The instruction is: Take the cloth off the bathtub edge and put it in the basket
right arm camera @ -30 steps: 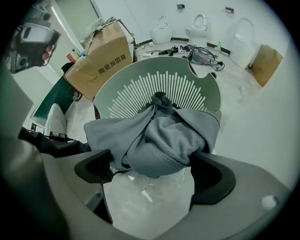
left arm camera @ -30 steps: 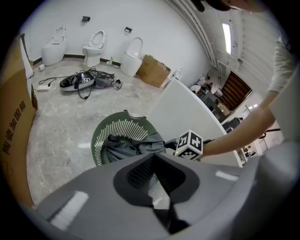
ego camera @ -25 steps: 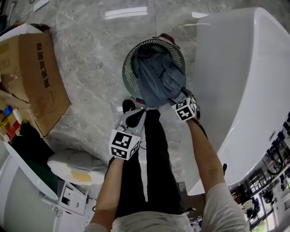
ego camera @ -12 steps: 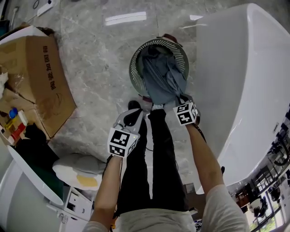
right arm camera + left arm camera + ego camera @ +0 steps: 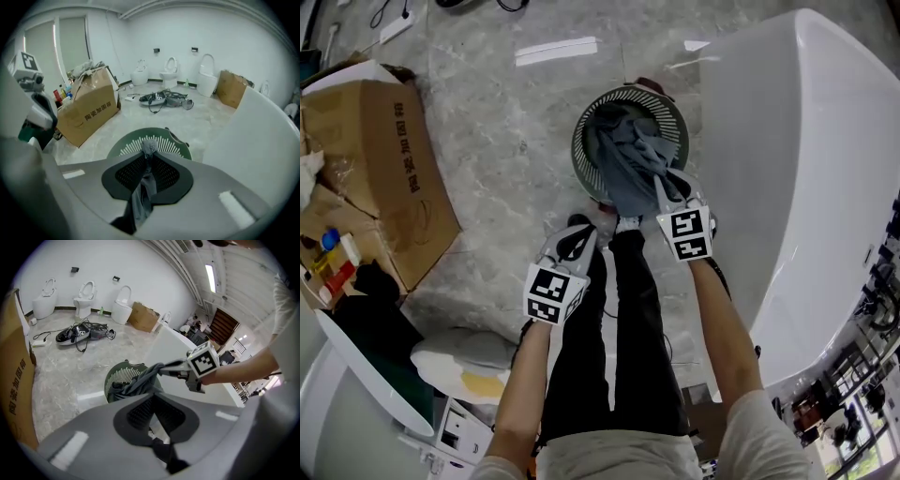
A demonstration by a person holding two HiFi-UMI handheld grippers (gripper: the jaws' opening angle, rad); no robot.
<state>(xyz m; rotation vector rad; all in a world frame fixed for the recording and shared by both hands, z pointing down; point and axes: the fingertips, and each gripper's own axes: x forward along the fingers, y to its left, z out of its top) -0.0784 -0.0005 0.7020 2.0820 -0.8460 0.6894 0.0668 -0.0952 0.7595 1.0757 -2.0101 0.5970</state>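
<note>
The green basket (image 5: 578,150) stands on the grey stone floor (image 5: 506,122), in the upper middle of the head view. The big white bathtub (image 5: 806,141) fills the right side, and the basket is just beside it.

The blue-grey cloth (image 5: 628,164) lies mostly inside the basket. One end of it is pulled up and out over the near rim, toward the bottom right of the basket.

The right hand-held gripper (image 5: 150,157) is closed on that end of the cloth. Its jaws have just been closing, and the cloth is pinched between them. A small tuft sticks out past the tips, and the rest hangs down behind them. In the head view this hand-held gripper is just below the basket, over its near edge.

The left hand-held gripper (image 5: 153,401) is lower and more to the left, above the person's dark trousers (image 5: 619,328). Its jaws are together and hold nothing. It does not touch the cloth or the basket.

A brown cardboard box (image 5: 394,178) lies on the floor at the left of the head view, well apart from the basket. Three white toilets (image 5: 86,296) stand along the far wall, at the upper left of the left gripper view.
</note>
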